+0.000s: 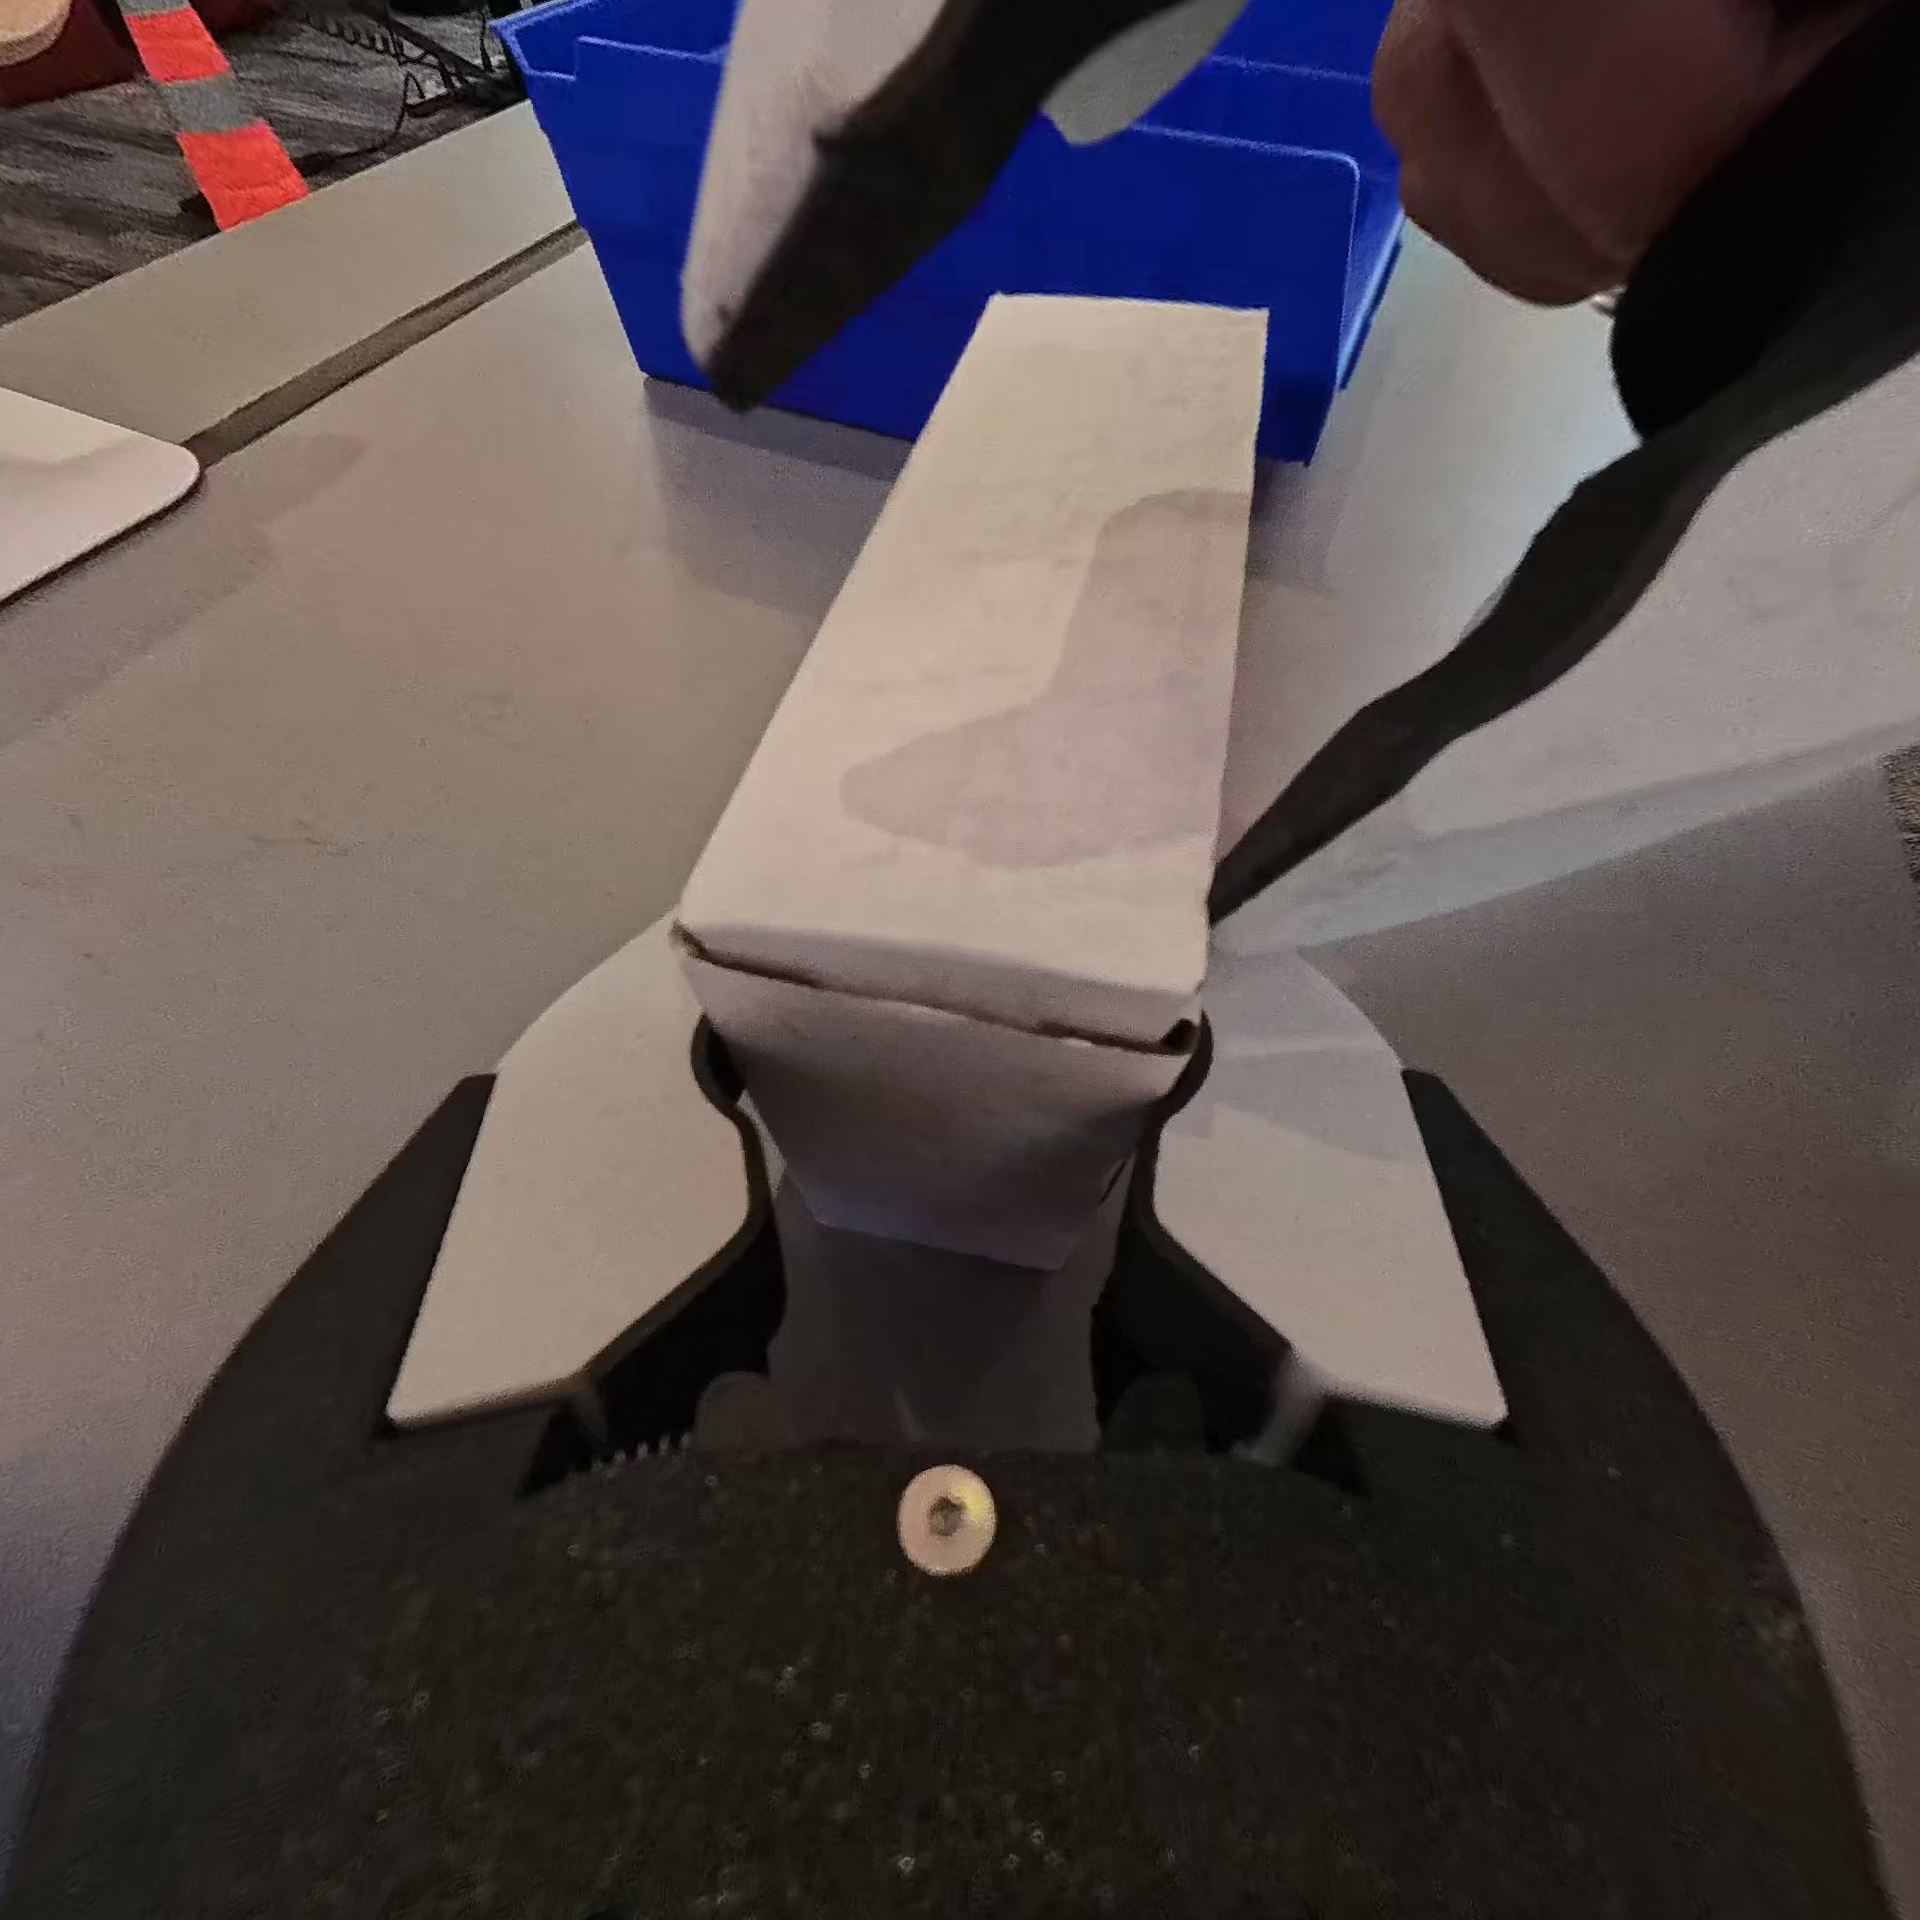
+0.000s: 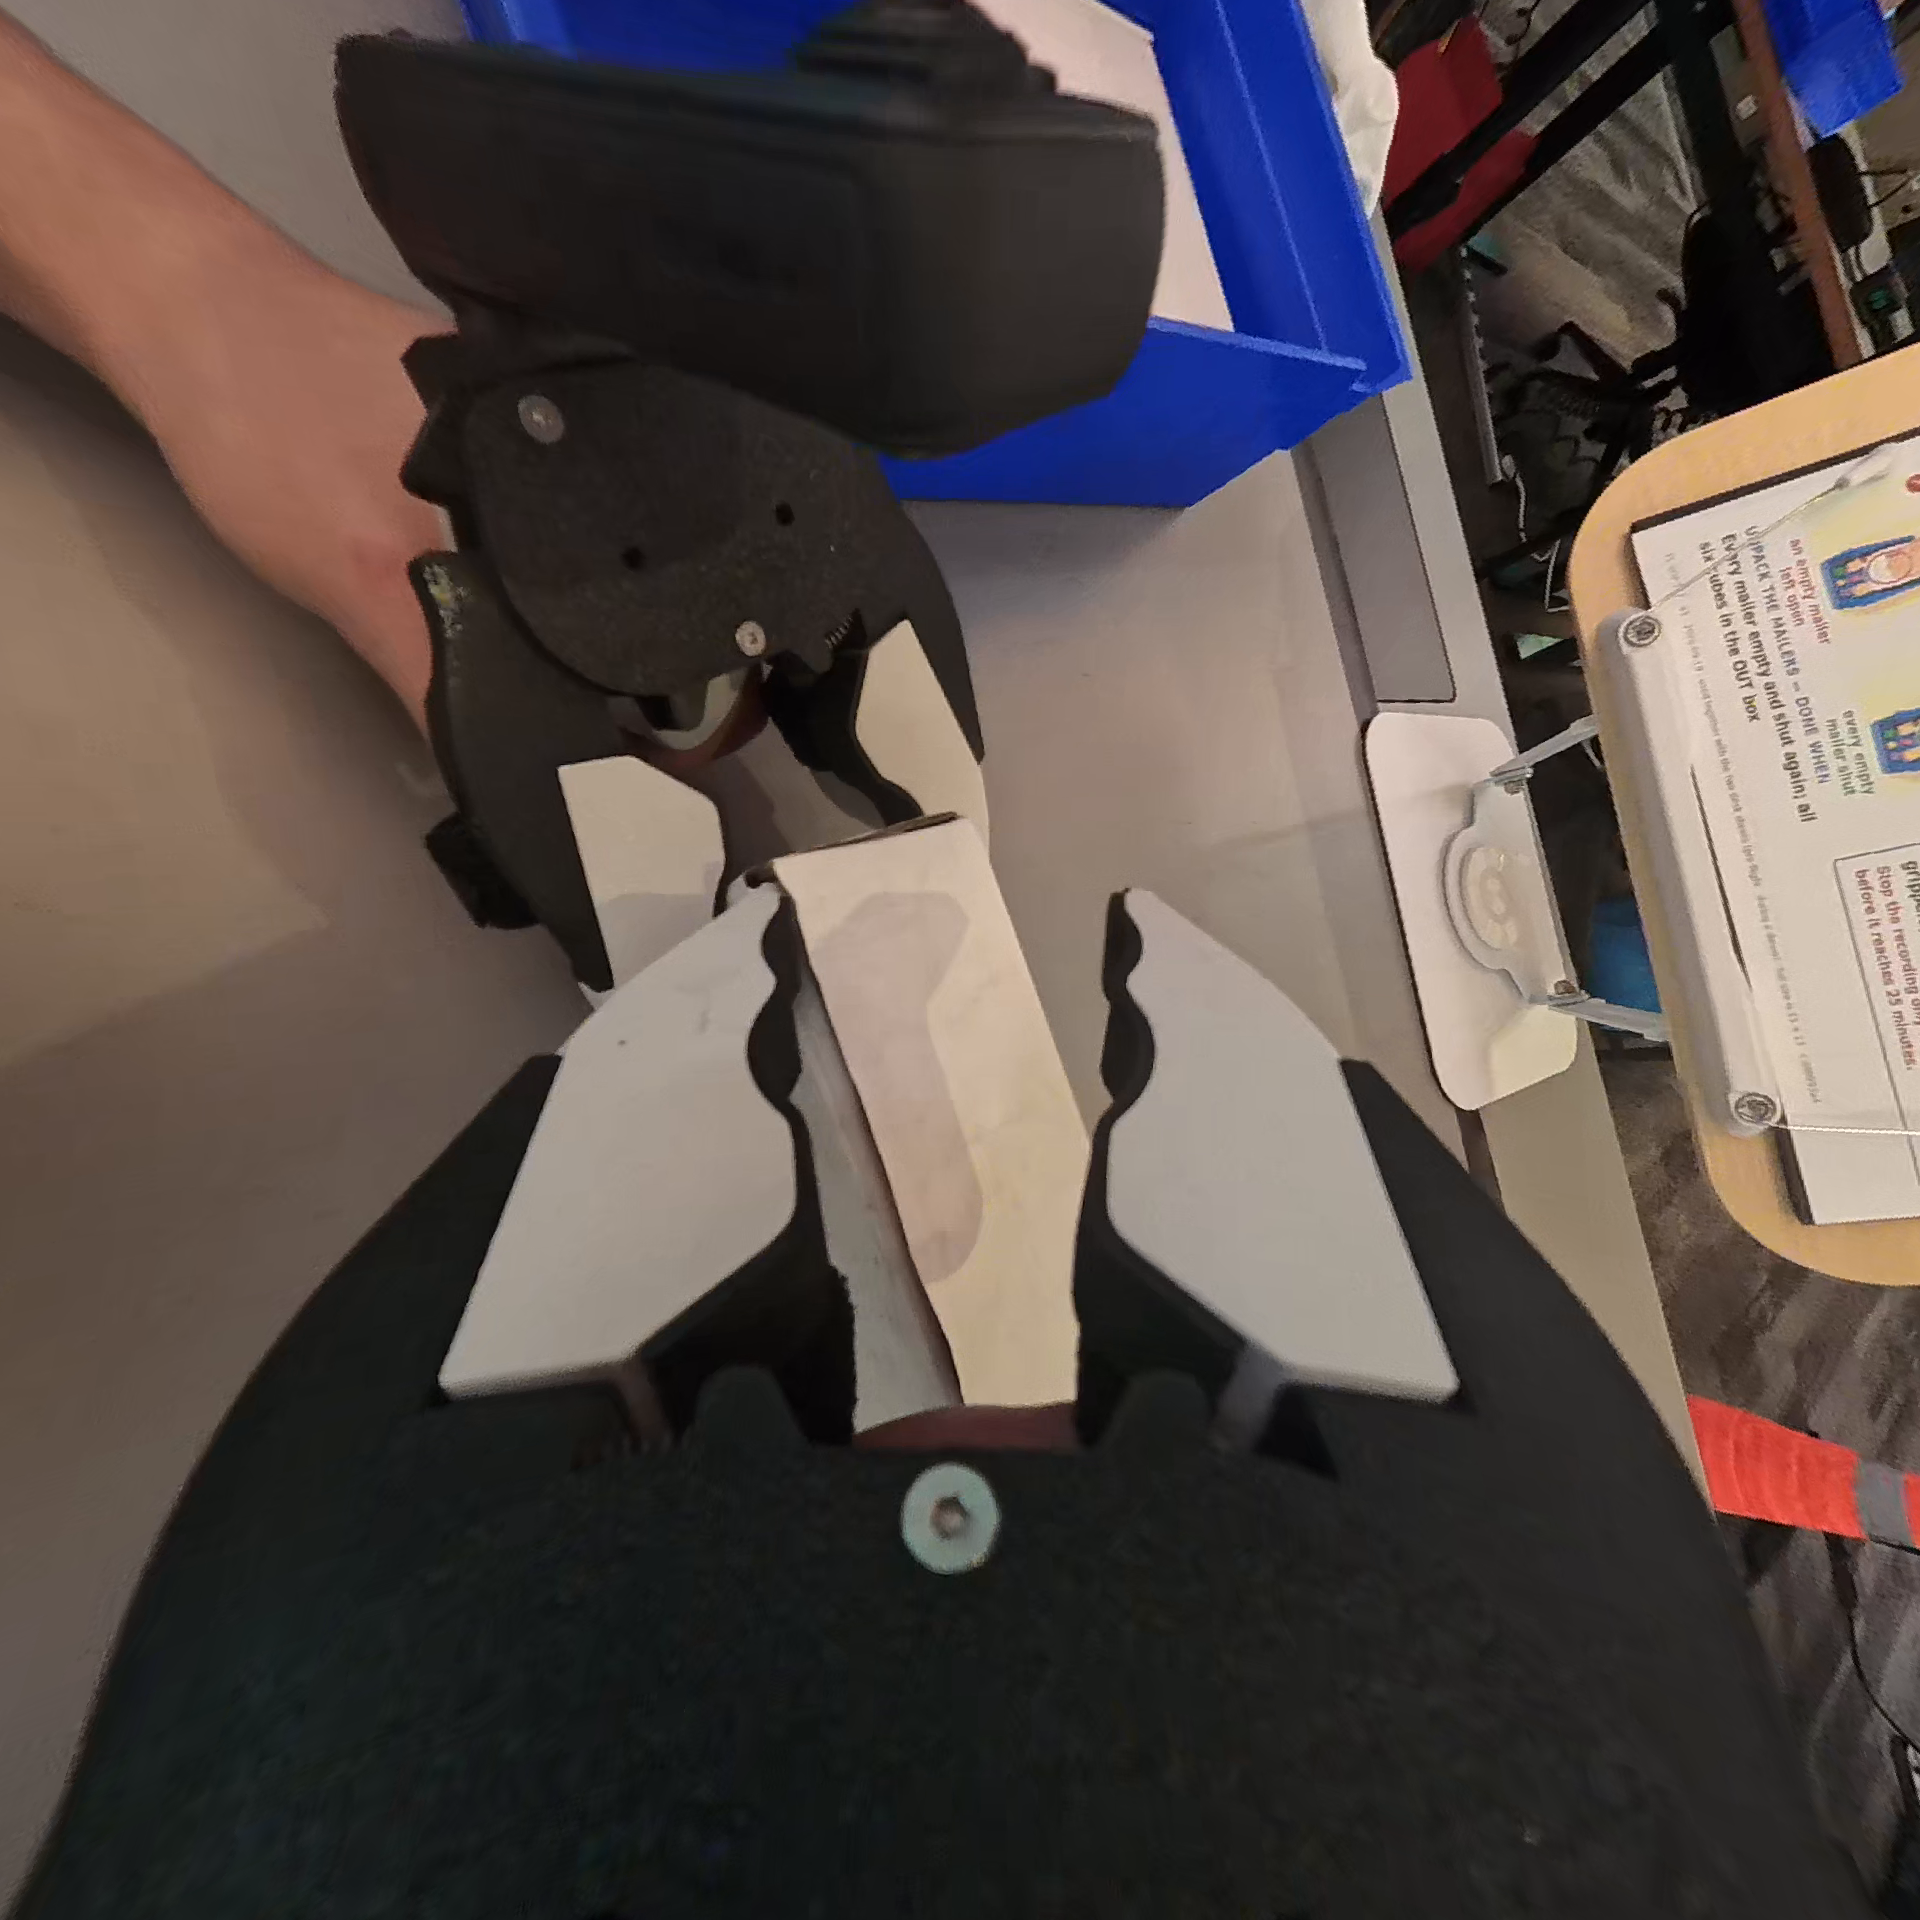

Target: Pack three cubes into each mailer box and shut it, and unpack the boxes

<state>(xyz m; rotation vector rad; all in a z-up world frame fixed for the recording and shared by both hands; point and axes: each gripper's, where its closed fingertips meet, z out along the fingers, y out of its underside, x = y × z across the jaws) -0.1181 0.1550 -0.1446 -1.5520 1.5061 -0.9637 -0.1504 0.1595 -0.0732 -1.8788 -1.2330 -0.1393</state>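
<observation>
The white mailer box (image 1: 997, 727) fills the gap between the left jaws; beyond it a blue bin (image 1: 1039, 281) blocks the way. The grey surface (image 1: 416, 675) left of the jaws lies open.

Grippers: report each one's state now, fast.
Left gripper: shut on the near end of the white mailer box.
Right gripper: open, fingers straddling the same box, not clamped.

Grey tabletop (image 1: 416, 727) — beyond it, mottled grey carpet (image 2: 1714, 1351) and a round-cornered pale wooden side table (image 2: 1605, 582).
</observation>
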